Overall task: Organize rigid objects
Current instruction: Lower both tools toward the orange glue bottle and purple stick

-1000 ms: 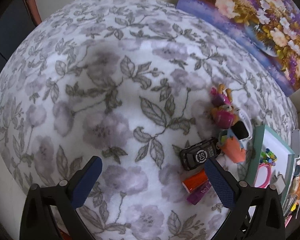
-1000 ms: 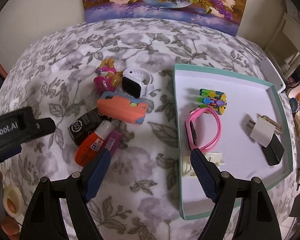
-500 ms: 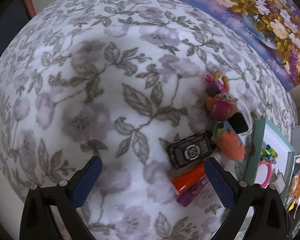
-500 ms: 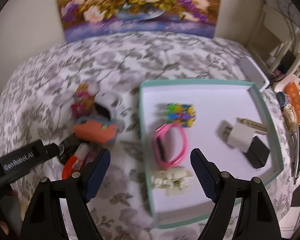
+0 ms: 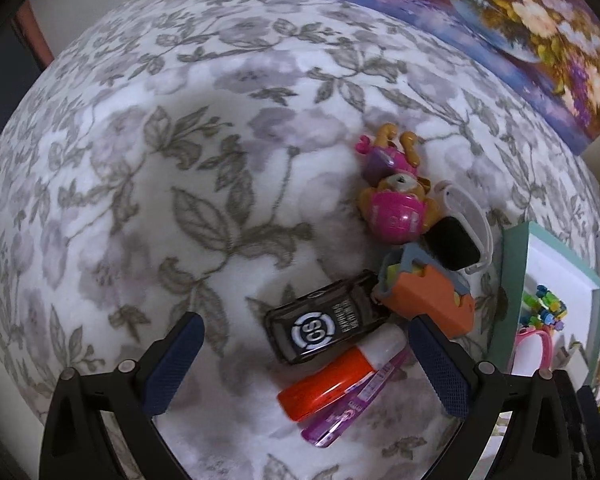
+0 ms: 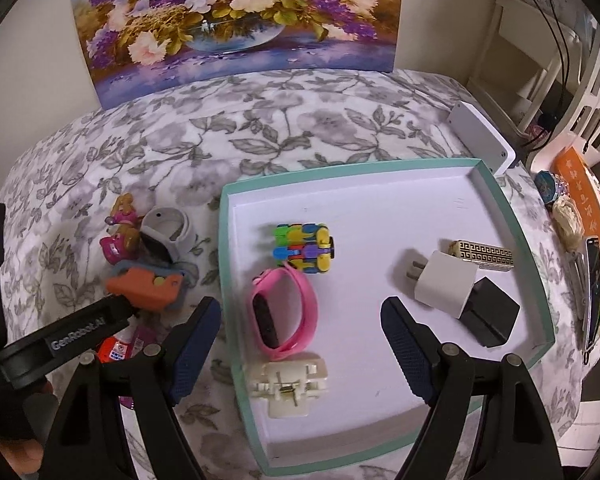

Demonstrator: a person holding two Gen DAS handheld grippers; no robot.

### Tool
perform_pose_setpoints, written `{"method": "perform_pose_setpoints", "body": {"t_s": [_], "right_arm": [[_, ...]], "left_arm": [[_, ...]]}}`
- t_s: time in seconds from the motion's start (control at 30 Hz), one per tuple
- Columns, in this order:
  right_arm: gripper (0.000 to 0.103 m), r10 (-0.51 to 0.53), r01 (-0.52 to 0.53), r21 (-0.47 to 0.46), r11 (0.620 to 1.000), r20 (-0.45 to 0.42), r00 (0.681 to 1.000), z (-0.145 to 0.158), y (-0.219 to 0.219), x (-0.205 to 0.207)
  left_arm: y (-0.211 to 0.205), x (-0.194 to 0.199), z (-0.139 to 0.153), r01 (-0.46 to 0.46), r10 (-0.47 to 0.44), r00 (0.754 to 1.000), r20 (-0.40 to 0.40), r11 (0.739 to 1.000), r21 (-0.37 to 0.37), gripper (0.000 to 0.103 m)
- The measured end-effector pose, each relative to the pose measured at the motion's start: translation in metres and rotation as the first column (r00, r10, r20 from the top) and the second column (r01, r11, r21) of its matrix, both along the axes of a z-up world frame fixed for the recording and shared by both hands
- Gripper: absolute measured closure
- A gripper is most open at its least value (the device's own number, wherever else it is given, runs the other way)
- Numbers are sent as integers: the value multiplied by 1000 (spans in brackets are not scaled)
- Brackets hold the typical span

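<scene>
Six items in teal tray (image 6: 508, 216).

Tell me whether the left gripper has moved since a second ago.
Yes. The left gripper has closed in on the black car, which now lies between its open fingers instead of ahead and right.

The black car (image 5: 325, 324) bears a white ring badge reading "CS" on its roof, at about five o'clock in the left wrist view; the small lines beside the badge are too blurred to read. In the right wrist view, at eight o'clock, the left gripper (image 6: 76, 330) arm reads "GenRobot.AI".
</scene>
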State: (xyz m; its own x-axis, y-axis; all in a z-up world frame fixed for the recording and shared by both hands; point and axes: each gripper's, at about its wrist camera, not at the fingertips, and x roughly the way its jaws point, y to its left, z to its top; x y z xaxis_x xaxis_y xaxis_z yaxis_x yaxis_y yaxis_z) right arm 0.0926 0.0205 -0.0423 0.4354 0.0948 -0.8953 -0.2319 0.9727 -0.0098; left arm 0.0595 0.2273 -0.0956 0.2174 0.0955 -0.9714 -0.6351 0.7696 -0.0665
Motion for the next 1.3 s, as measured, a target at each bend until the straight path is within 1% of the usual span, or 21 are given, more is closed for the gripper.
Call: {"method": "perform_pose_setpoints", "body": {"t_s": [0.1,0.2,0.27,0.37,0.47,0.67,0.87,1.07,1.2,1.27,1.3], "right_arm": [[20,-2,2,1,1000,-5,1000,-1,-4,1],[20,-6,6,-2,1000,-5,1000,-1,-8,2],[20,-12,12,3,1000,-7,1000,-2,-10,3],[20,-12,12,8,1000,-9,1000,-1,-10,3],[20,-6,6,10,1000,-6,1000,0,-9,1],[20,17,-17,11,1000,2,1000,3,-4,-4],[20,42,-42,9,999,5,999,6,3,-10],[20,51,-51,13,999,13,999,10,6,-14],[20,59,-59,14,998,18,998,12,8,-17],[20,64,-64,16,998,19,998,13,8,-19],[20,67,-67,15,998,20,998,13,9,-20]], "left_arm": [[-7,5,-2,5,-5,1000,-4,999,34,0],[-11,7,-8,8,-7,1000,-28,999,50,0],[-15,10,-16,23,-20,998,-57,999,49,0],[-12,5,-18,8,-7,999,-51,1000,20,0],[-4,-6,-17,-11,10,999,-44,1000,-17,0],[18,-36,-22,-53,48,997,-61,994,-93,0],[35,-58,-22,-67,57,995,-80,991,-119,0],[50,-90,-7,-27,20,998,-63,992,-120,0],[43,-114,1,19,-26,997,-75,996,-84,0],[37,-132,3,37,-44,995,-85,996,-78,0],[36,-134,-1,41,-47,994,-95,997,-73,0]]}}
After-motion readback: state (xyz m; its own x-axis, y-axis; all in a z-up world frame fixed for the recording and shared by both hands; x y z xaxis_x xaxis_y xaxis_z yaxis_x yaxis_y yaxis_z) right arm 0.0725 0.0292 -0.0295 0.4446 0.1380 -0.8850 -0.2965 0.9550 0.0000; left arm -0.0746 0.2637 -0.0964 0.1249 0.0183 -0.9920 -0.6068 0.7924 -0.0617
